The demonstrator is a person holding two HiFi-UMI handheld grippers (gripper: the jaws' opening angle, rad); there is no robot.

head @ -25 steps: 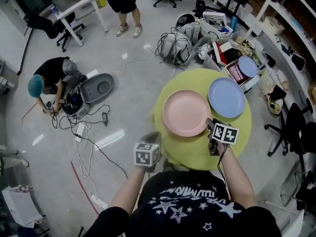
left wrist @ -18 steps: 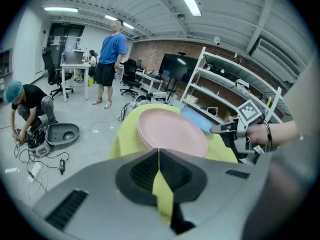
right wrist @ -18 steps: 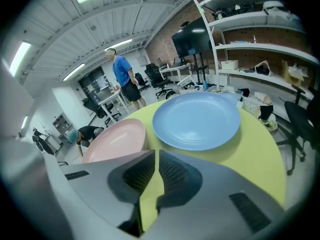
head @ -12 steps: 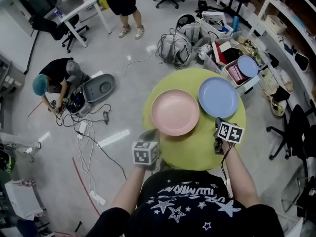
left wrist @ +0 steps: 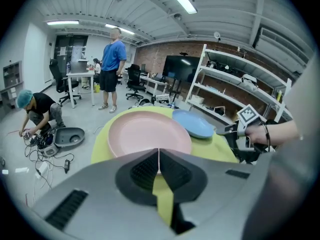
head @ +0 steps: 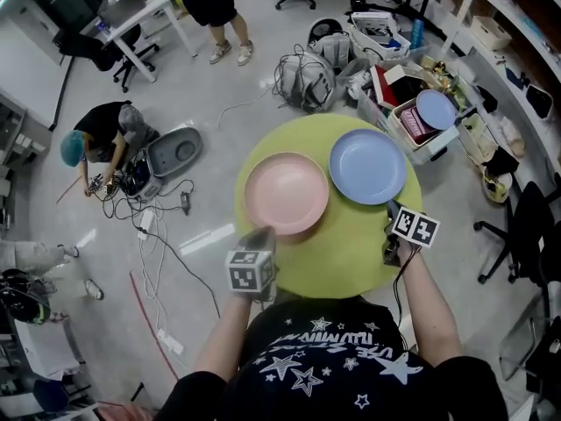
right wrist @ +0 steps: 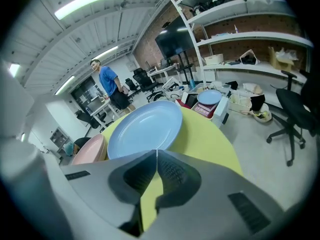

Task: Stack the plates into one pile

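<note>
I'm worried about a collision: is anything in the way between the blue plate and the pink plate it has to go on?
Nothing visible. The blue plate, its near rim in the shut right claw, is right beside the pink plate, whose top is bare. The left claw sits shut at that plate's near rim.

One overhead, two low across table
</note>
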